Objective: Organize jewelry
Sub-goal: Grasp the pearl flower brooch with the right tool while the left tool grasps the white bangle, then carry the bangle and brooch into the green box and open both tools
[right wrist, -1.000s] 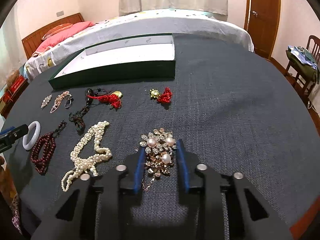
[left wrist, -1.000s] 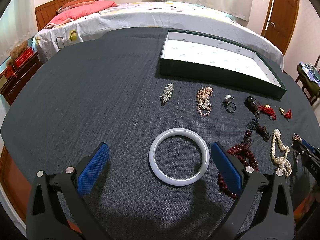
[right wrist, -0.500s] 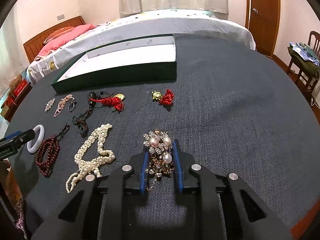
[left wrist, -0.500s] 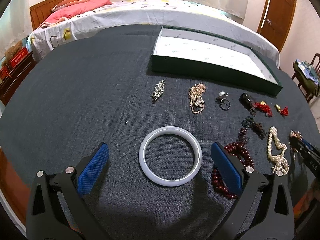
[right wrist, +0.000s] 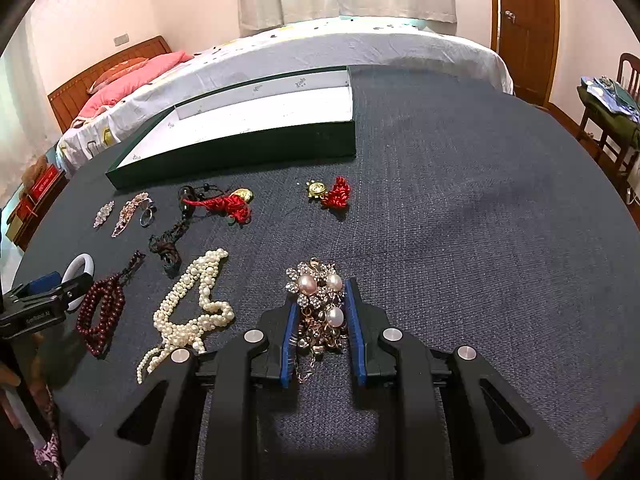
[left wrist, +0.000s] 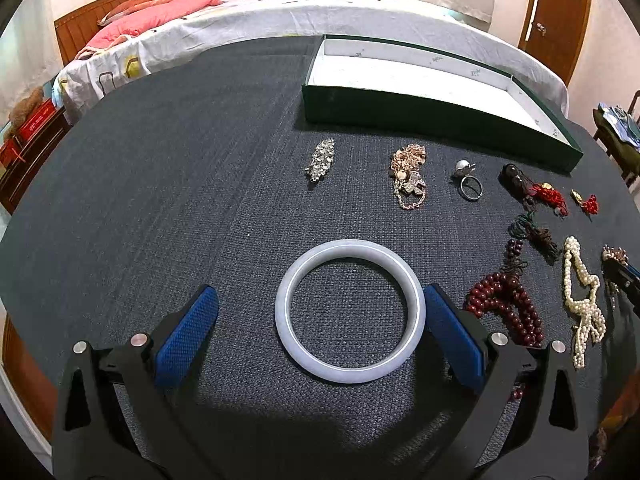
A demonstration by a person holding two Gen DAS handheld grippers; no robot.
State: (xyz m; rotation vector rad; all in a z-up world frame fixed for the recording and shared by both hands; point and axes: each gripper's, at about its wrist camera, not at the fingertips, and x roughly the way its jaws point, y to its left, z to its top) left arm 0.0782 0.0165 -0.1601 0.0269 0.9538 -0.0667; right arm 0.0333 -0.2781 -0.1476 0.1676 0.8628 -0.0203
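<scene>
Brooch cluster [right wrist: 320,308] w/ pearls sat clamped between my right gripper [right wrist: 320,300] pads, which had just been closing; long axis ran along the fingers, pearl end pointing toward the box [right wrist: 248,148]. Left gripper [left wrist: 320,304] jaws were wide apart, bangle [left wrist: 349,311] lying flat between them.

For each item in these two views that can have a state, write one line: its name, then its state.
green box: open, nothing inside
left gripper: open, straddling the bangle
white bangle: flat on the cloth, not gripped
right gripper: shut on the brooch
pearl brooch: clamped between the blue pads
pearl necklace: heaped loose on the cloth
</scene>
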